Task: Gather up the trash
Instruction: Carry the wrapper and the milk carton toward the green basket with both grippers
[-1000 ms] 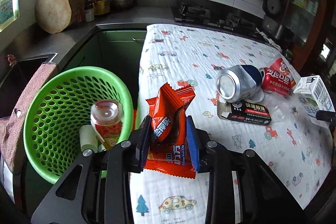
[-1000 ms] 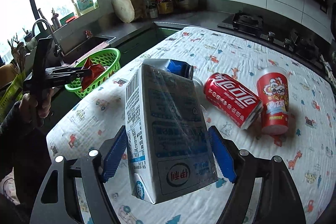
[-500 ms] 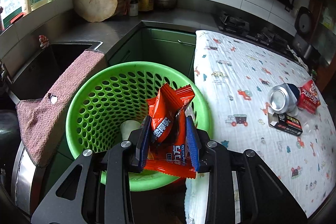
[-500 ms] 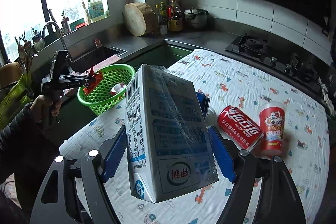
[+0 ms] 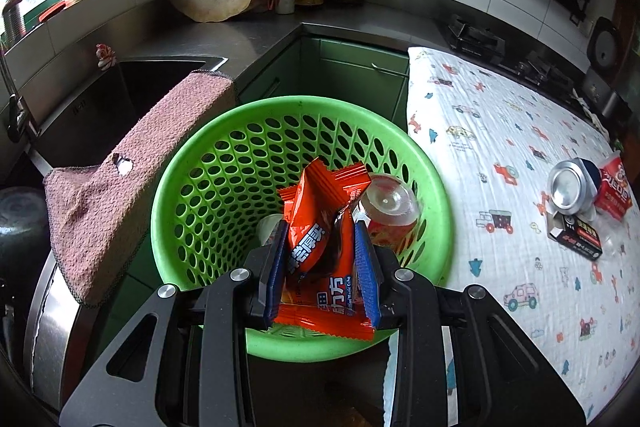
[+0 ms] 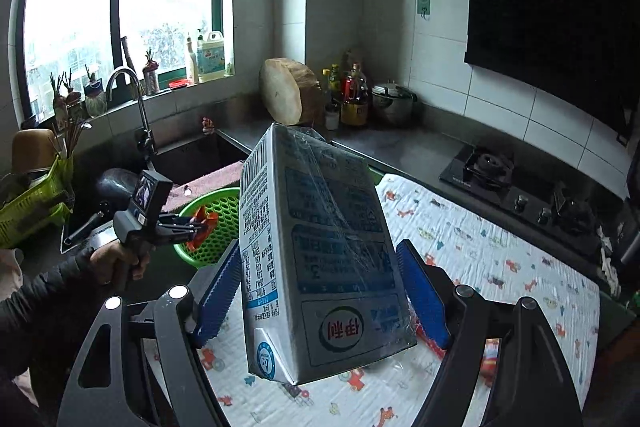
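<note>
Left wrist view, tool: the left gripper (image 5: 320,263) is clenched on crinkled orange foil snack wrappers (image 5: 320,231), its blue pads pressing them from both sides.
Left wrist view, place: the wrappers hang over the round green perforated plastic basket (image 5: 224,163), which fills the middle of the picture.
Left wrist view, basket contents: an upturned clear plastic bottle with a red label (image 5: 386,207) lies at 3 o'clock of the wrappers; something pale shows at 9 o'clock, too hidden to name.
Left wrist view, surroundings: a pink-brown woven cloth (image 5: 120,183) drapes at 9 o'clock of the basket, over the edge of the dark steel sink (image 5: 104,103).
Left wrist view, trash left: at 3 o'clock, on the white cartoon-print tablecloth (image 5: 500,131), lie a silver and blue drink can (image 5: 572,183), a red printed paper cup (image 5: 614,187) and a small black carton (image 5: 578,237).
Right wrist view, tool: the right gripper (image 6: 320,291) grasps a white and blue film-wrapped milk carton (image 6: 320,247) in wide-set jaws, held in the air above the tablecloth.
Right wrist view, other hand: at 9 o'clock a person's hand (image 6: 116,263) holds the left tool over the basket.
Risk, wrappers: light foil may cling to a pad or flutter past the rim when let go.
Risk, carton: its glossy film looks slick and the pads bite only near its base, so it could tip or slide out on the way to the basket.
Risk, crowding: both tools aiming at one basket could knock together.
</note>
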`<state>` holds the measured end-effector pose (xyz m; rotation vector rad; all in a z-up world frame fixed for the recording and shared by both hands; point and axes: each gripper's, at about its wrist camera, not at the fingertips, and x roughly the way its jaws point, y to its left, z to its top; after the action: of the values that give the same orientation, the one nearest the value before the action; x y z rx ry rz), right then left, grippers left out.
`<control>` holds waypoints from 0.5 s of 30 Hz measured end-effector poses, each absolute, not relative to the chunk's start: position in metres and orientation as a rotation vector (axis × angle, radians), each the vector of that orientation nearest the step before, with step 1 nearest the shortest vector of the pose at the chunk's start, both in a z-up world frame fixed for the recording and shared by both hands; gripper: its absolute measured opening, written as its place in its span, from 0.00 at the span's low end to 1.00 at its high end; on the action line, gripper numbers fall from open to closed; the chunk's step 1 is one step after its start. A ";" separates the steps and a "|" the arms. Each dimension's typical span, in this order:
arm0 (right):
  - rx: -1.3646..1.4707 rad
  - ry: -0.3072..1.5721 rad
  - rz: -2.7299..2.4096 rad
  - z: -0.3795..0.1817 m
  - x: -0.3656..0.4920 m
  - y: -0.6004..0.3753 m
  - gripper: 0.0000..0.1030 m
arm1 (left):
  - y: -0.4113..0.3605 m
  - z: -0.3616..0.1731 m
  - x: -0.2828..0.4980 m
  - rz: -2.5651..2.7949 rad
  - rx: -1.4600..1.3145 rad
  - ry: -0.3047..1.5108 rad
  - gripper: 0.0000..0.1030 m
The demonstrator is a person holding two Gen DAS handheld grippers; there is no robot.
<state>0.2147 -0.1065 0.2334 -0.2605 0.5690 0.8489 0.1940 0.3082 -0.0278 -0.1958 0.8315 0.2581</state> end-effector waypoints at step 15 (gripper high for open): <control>-0.207 0.705 1.027 0.152 0.252 0.001 0.72 | 0.328 -0.053 0.219 0.305 -0.228 0.900 0.33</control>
<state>0.2517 0.0010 0.1517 -0.2067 0.7048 1.0269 0.2186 0.3284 -0.0529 -0.2276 0.9003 0.3053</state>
